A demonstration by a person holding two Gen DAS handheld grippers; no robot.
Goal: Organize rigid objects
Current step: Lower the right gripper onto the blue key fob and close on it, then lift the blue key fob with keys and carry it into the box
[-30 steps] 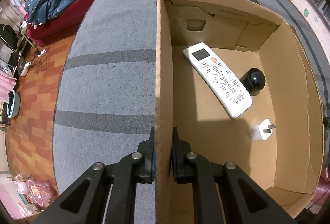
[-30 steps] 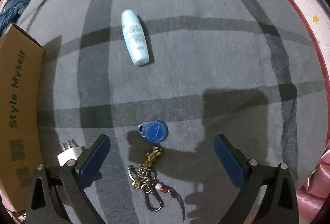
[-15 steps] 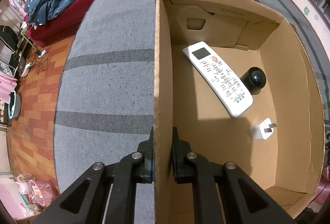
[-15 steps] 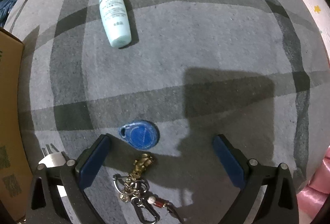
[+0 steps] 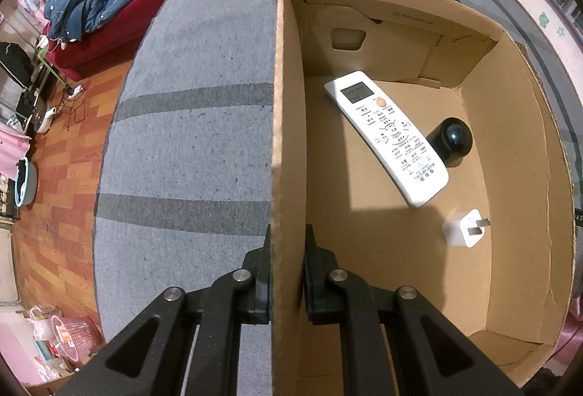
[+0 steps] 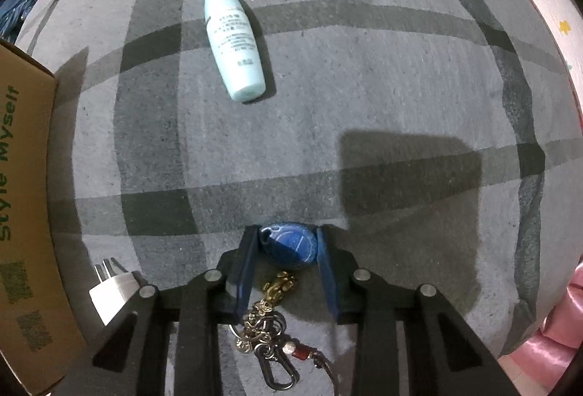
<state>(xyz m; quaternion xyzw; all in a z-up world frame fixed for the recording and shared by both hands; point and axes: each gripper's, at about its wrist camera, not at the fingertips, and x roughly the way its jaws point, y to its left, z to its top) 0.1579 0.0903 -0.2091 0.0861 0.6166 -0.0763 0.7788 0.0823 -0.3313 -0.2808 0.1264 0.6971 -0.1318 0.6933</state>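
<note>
Pointing almost straight down, my right gripper point(image 6: 286, 246) is closing its jaws on the blue key fob point(image 6: 289, 244), both pads touching its sides (keyring point(image 6: 266, 330) trailing back between the fingers). Open grey bedspread point(image 6: 364, 86) lies ahead; a pale blue bottle point(image 6: 235, 44) lies well apart, a white charger plug point(image 6: 111, 290) just left. My left gripper point(image 5: 288, 272), steeply tilted, clamps the cardboard box point(image 5: 288, 126) wall; inside lie a remote point(image 5: 388, 137), a black cylinder point(image 5: 452, 140) and a second white plug point(image 5: 464, 228).

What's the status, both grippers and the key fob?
Left gripper clamped on box wall. Right gripper closing, fingers astride blue key fob. Nothing in the way.
</note>
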